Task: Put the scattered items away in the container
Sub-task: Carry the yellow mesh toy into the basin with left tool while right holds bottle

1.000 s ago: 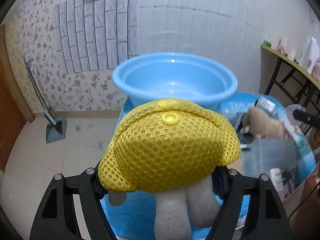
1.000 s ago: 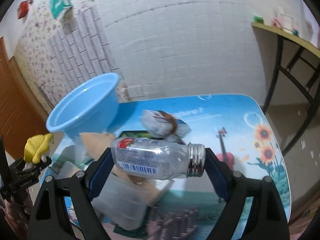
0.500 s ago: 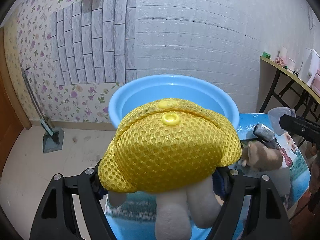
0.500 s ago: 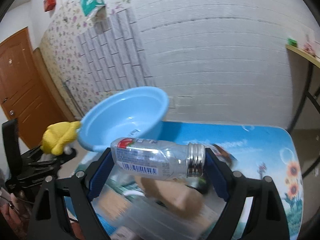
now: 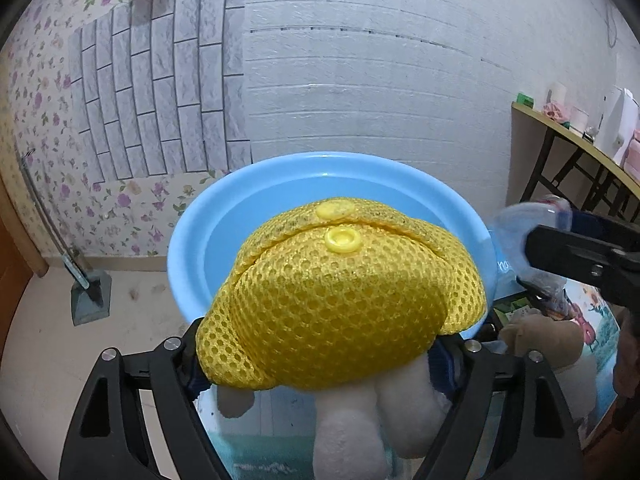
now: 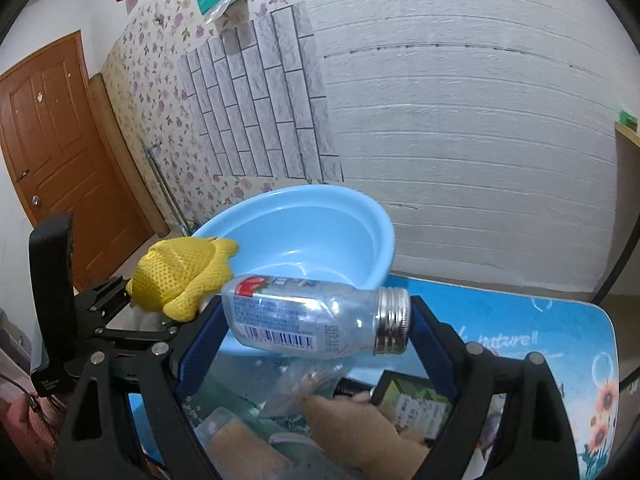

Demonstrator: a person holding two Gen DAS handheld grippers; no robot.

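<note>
As both loads (still gripped) near the basin (image 5: pixel 224 216), it looms larger.

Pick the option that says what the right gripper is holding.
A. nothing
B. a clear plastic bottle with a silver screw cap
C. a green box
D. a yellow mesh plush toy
B: the clear plastic bottle with a silver screw cap lies sideways, clamped in the right gripper.

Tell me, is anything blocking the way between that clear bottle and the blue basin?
Nothing visible does. The clear bottle, held crosswise in the right tool, hangs just short of the blue basin, whose inside looks bare. The yellow-capped plush sits off to one side.
</note>
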